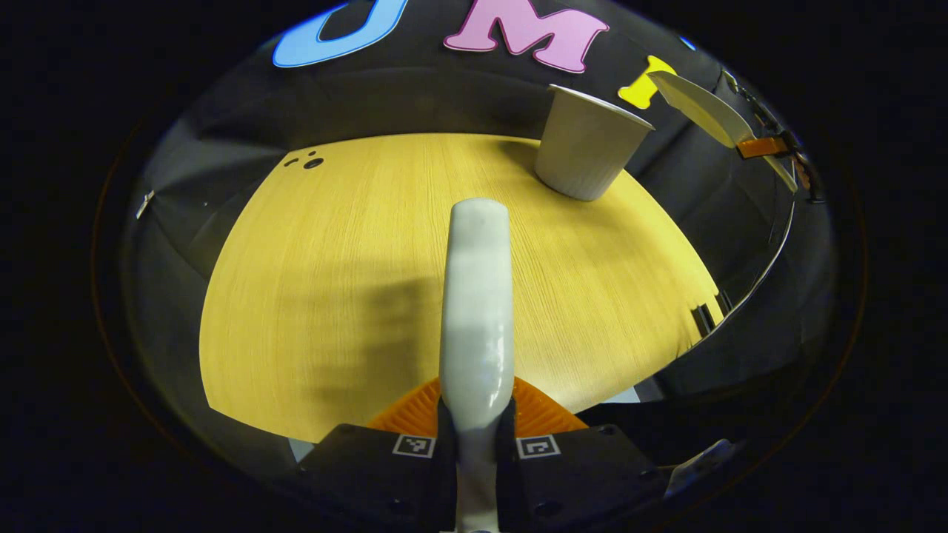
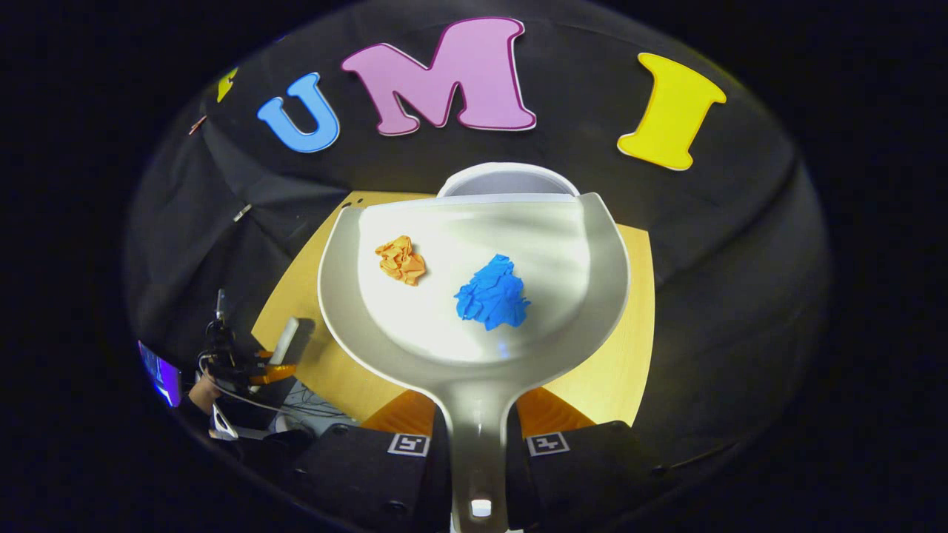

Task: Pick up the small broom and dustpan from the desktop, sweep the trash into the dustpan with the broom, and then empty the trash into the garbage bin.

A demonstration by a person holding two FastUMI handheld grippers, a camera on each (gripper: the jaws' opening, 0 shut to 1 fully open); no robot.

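In the left gripper view my left gripper [image 1: 475, 414] is shut on the small broom [image 1: 478, 296], whose white body points forward over the wooden desktop [image 1: 318, 281]. In the right gripper view my right gripper [image 2: 476, 418] is shut on the handle of the grey dustpan [image 2: 563, 244], held about level above the desk. A crumpled orange paper [image 2: 401, 259] and a crumpled blue paper [image 2: 492, 295] lie in the pan. The white garbage bin [image 2: 507, 178] shows just beyond the pan's front lip. In the left gripper view the bin [image 1: 585, 144] stands on the desk's far right, with the dustpan [image 1: 700, 111] raised to its right.
The desktop [image 2: 626, 348] is small and ringed by black cloth walls on all sides. Far off at the lower left of the right gripper view, a hand holds the left gripper [image 2: 248, 370] with the broom [image 2: 285, 337]. Small dark holes [image 1: 311, 161] mark the desk's far left corner.
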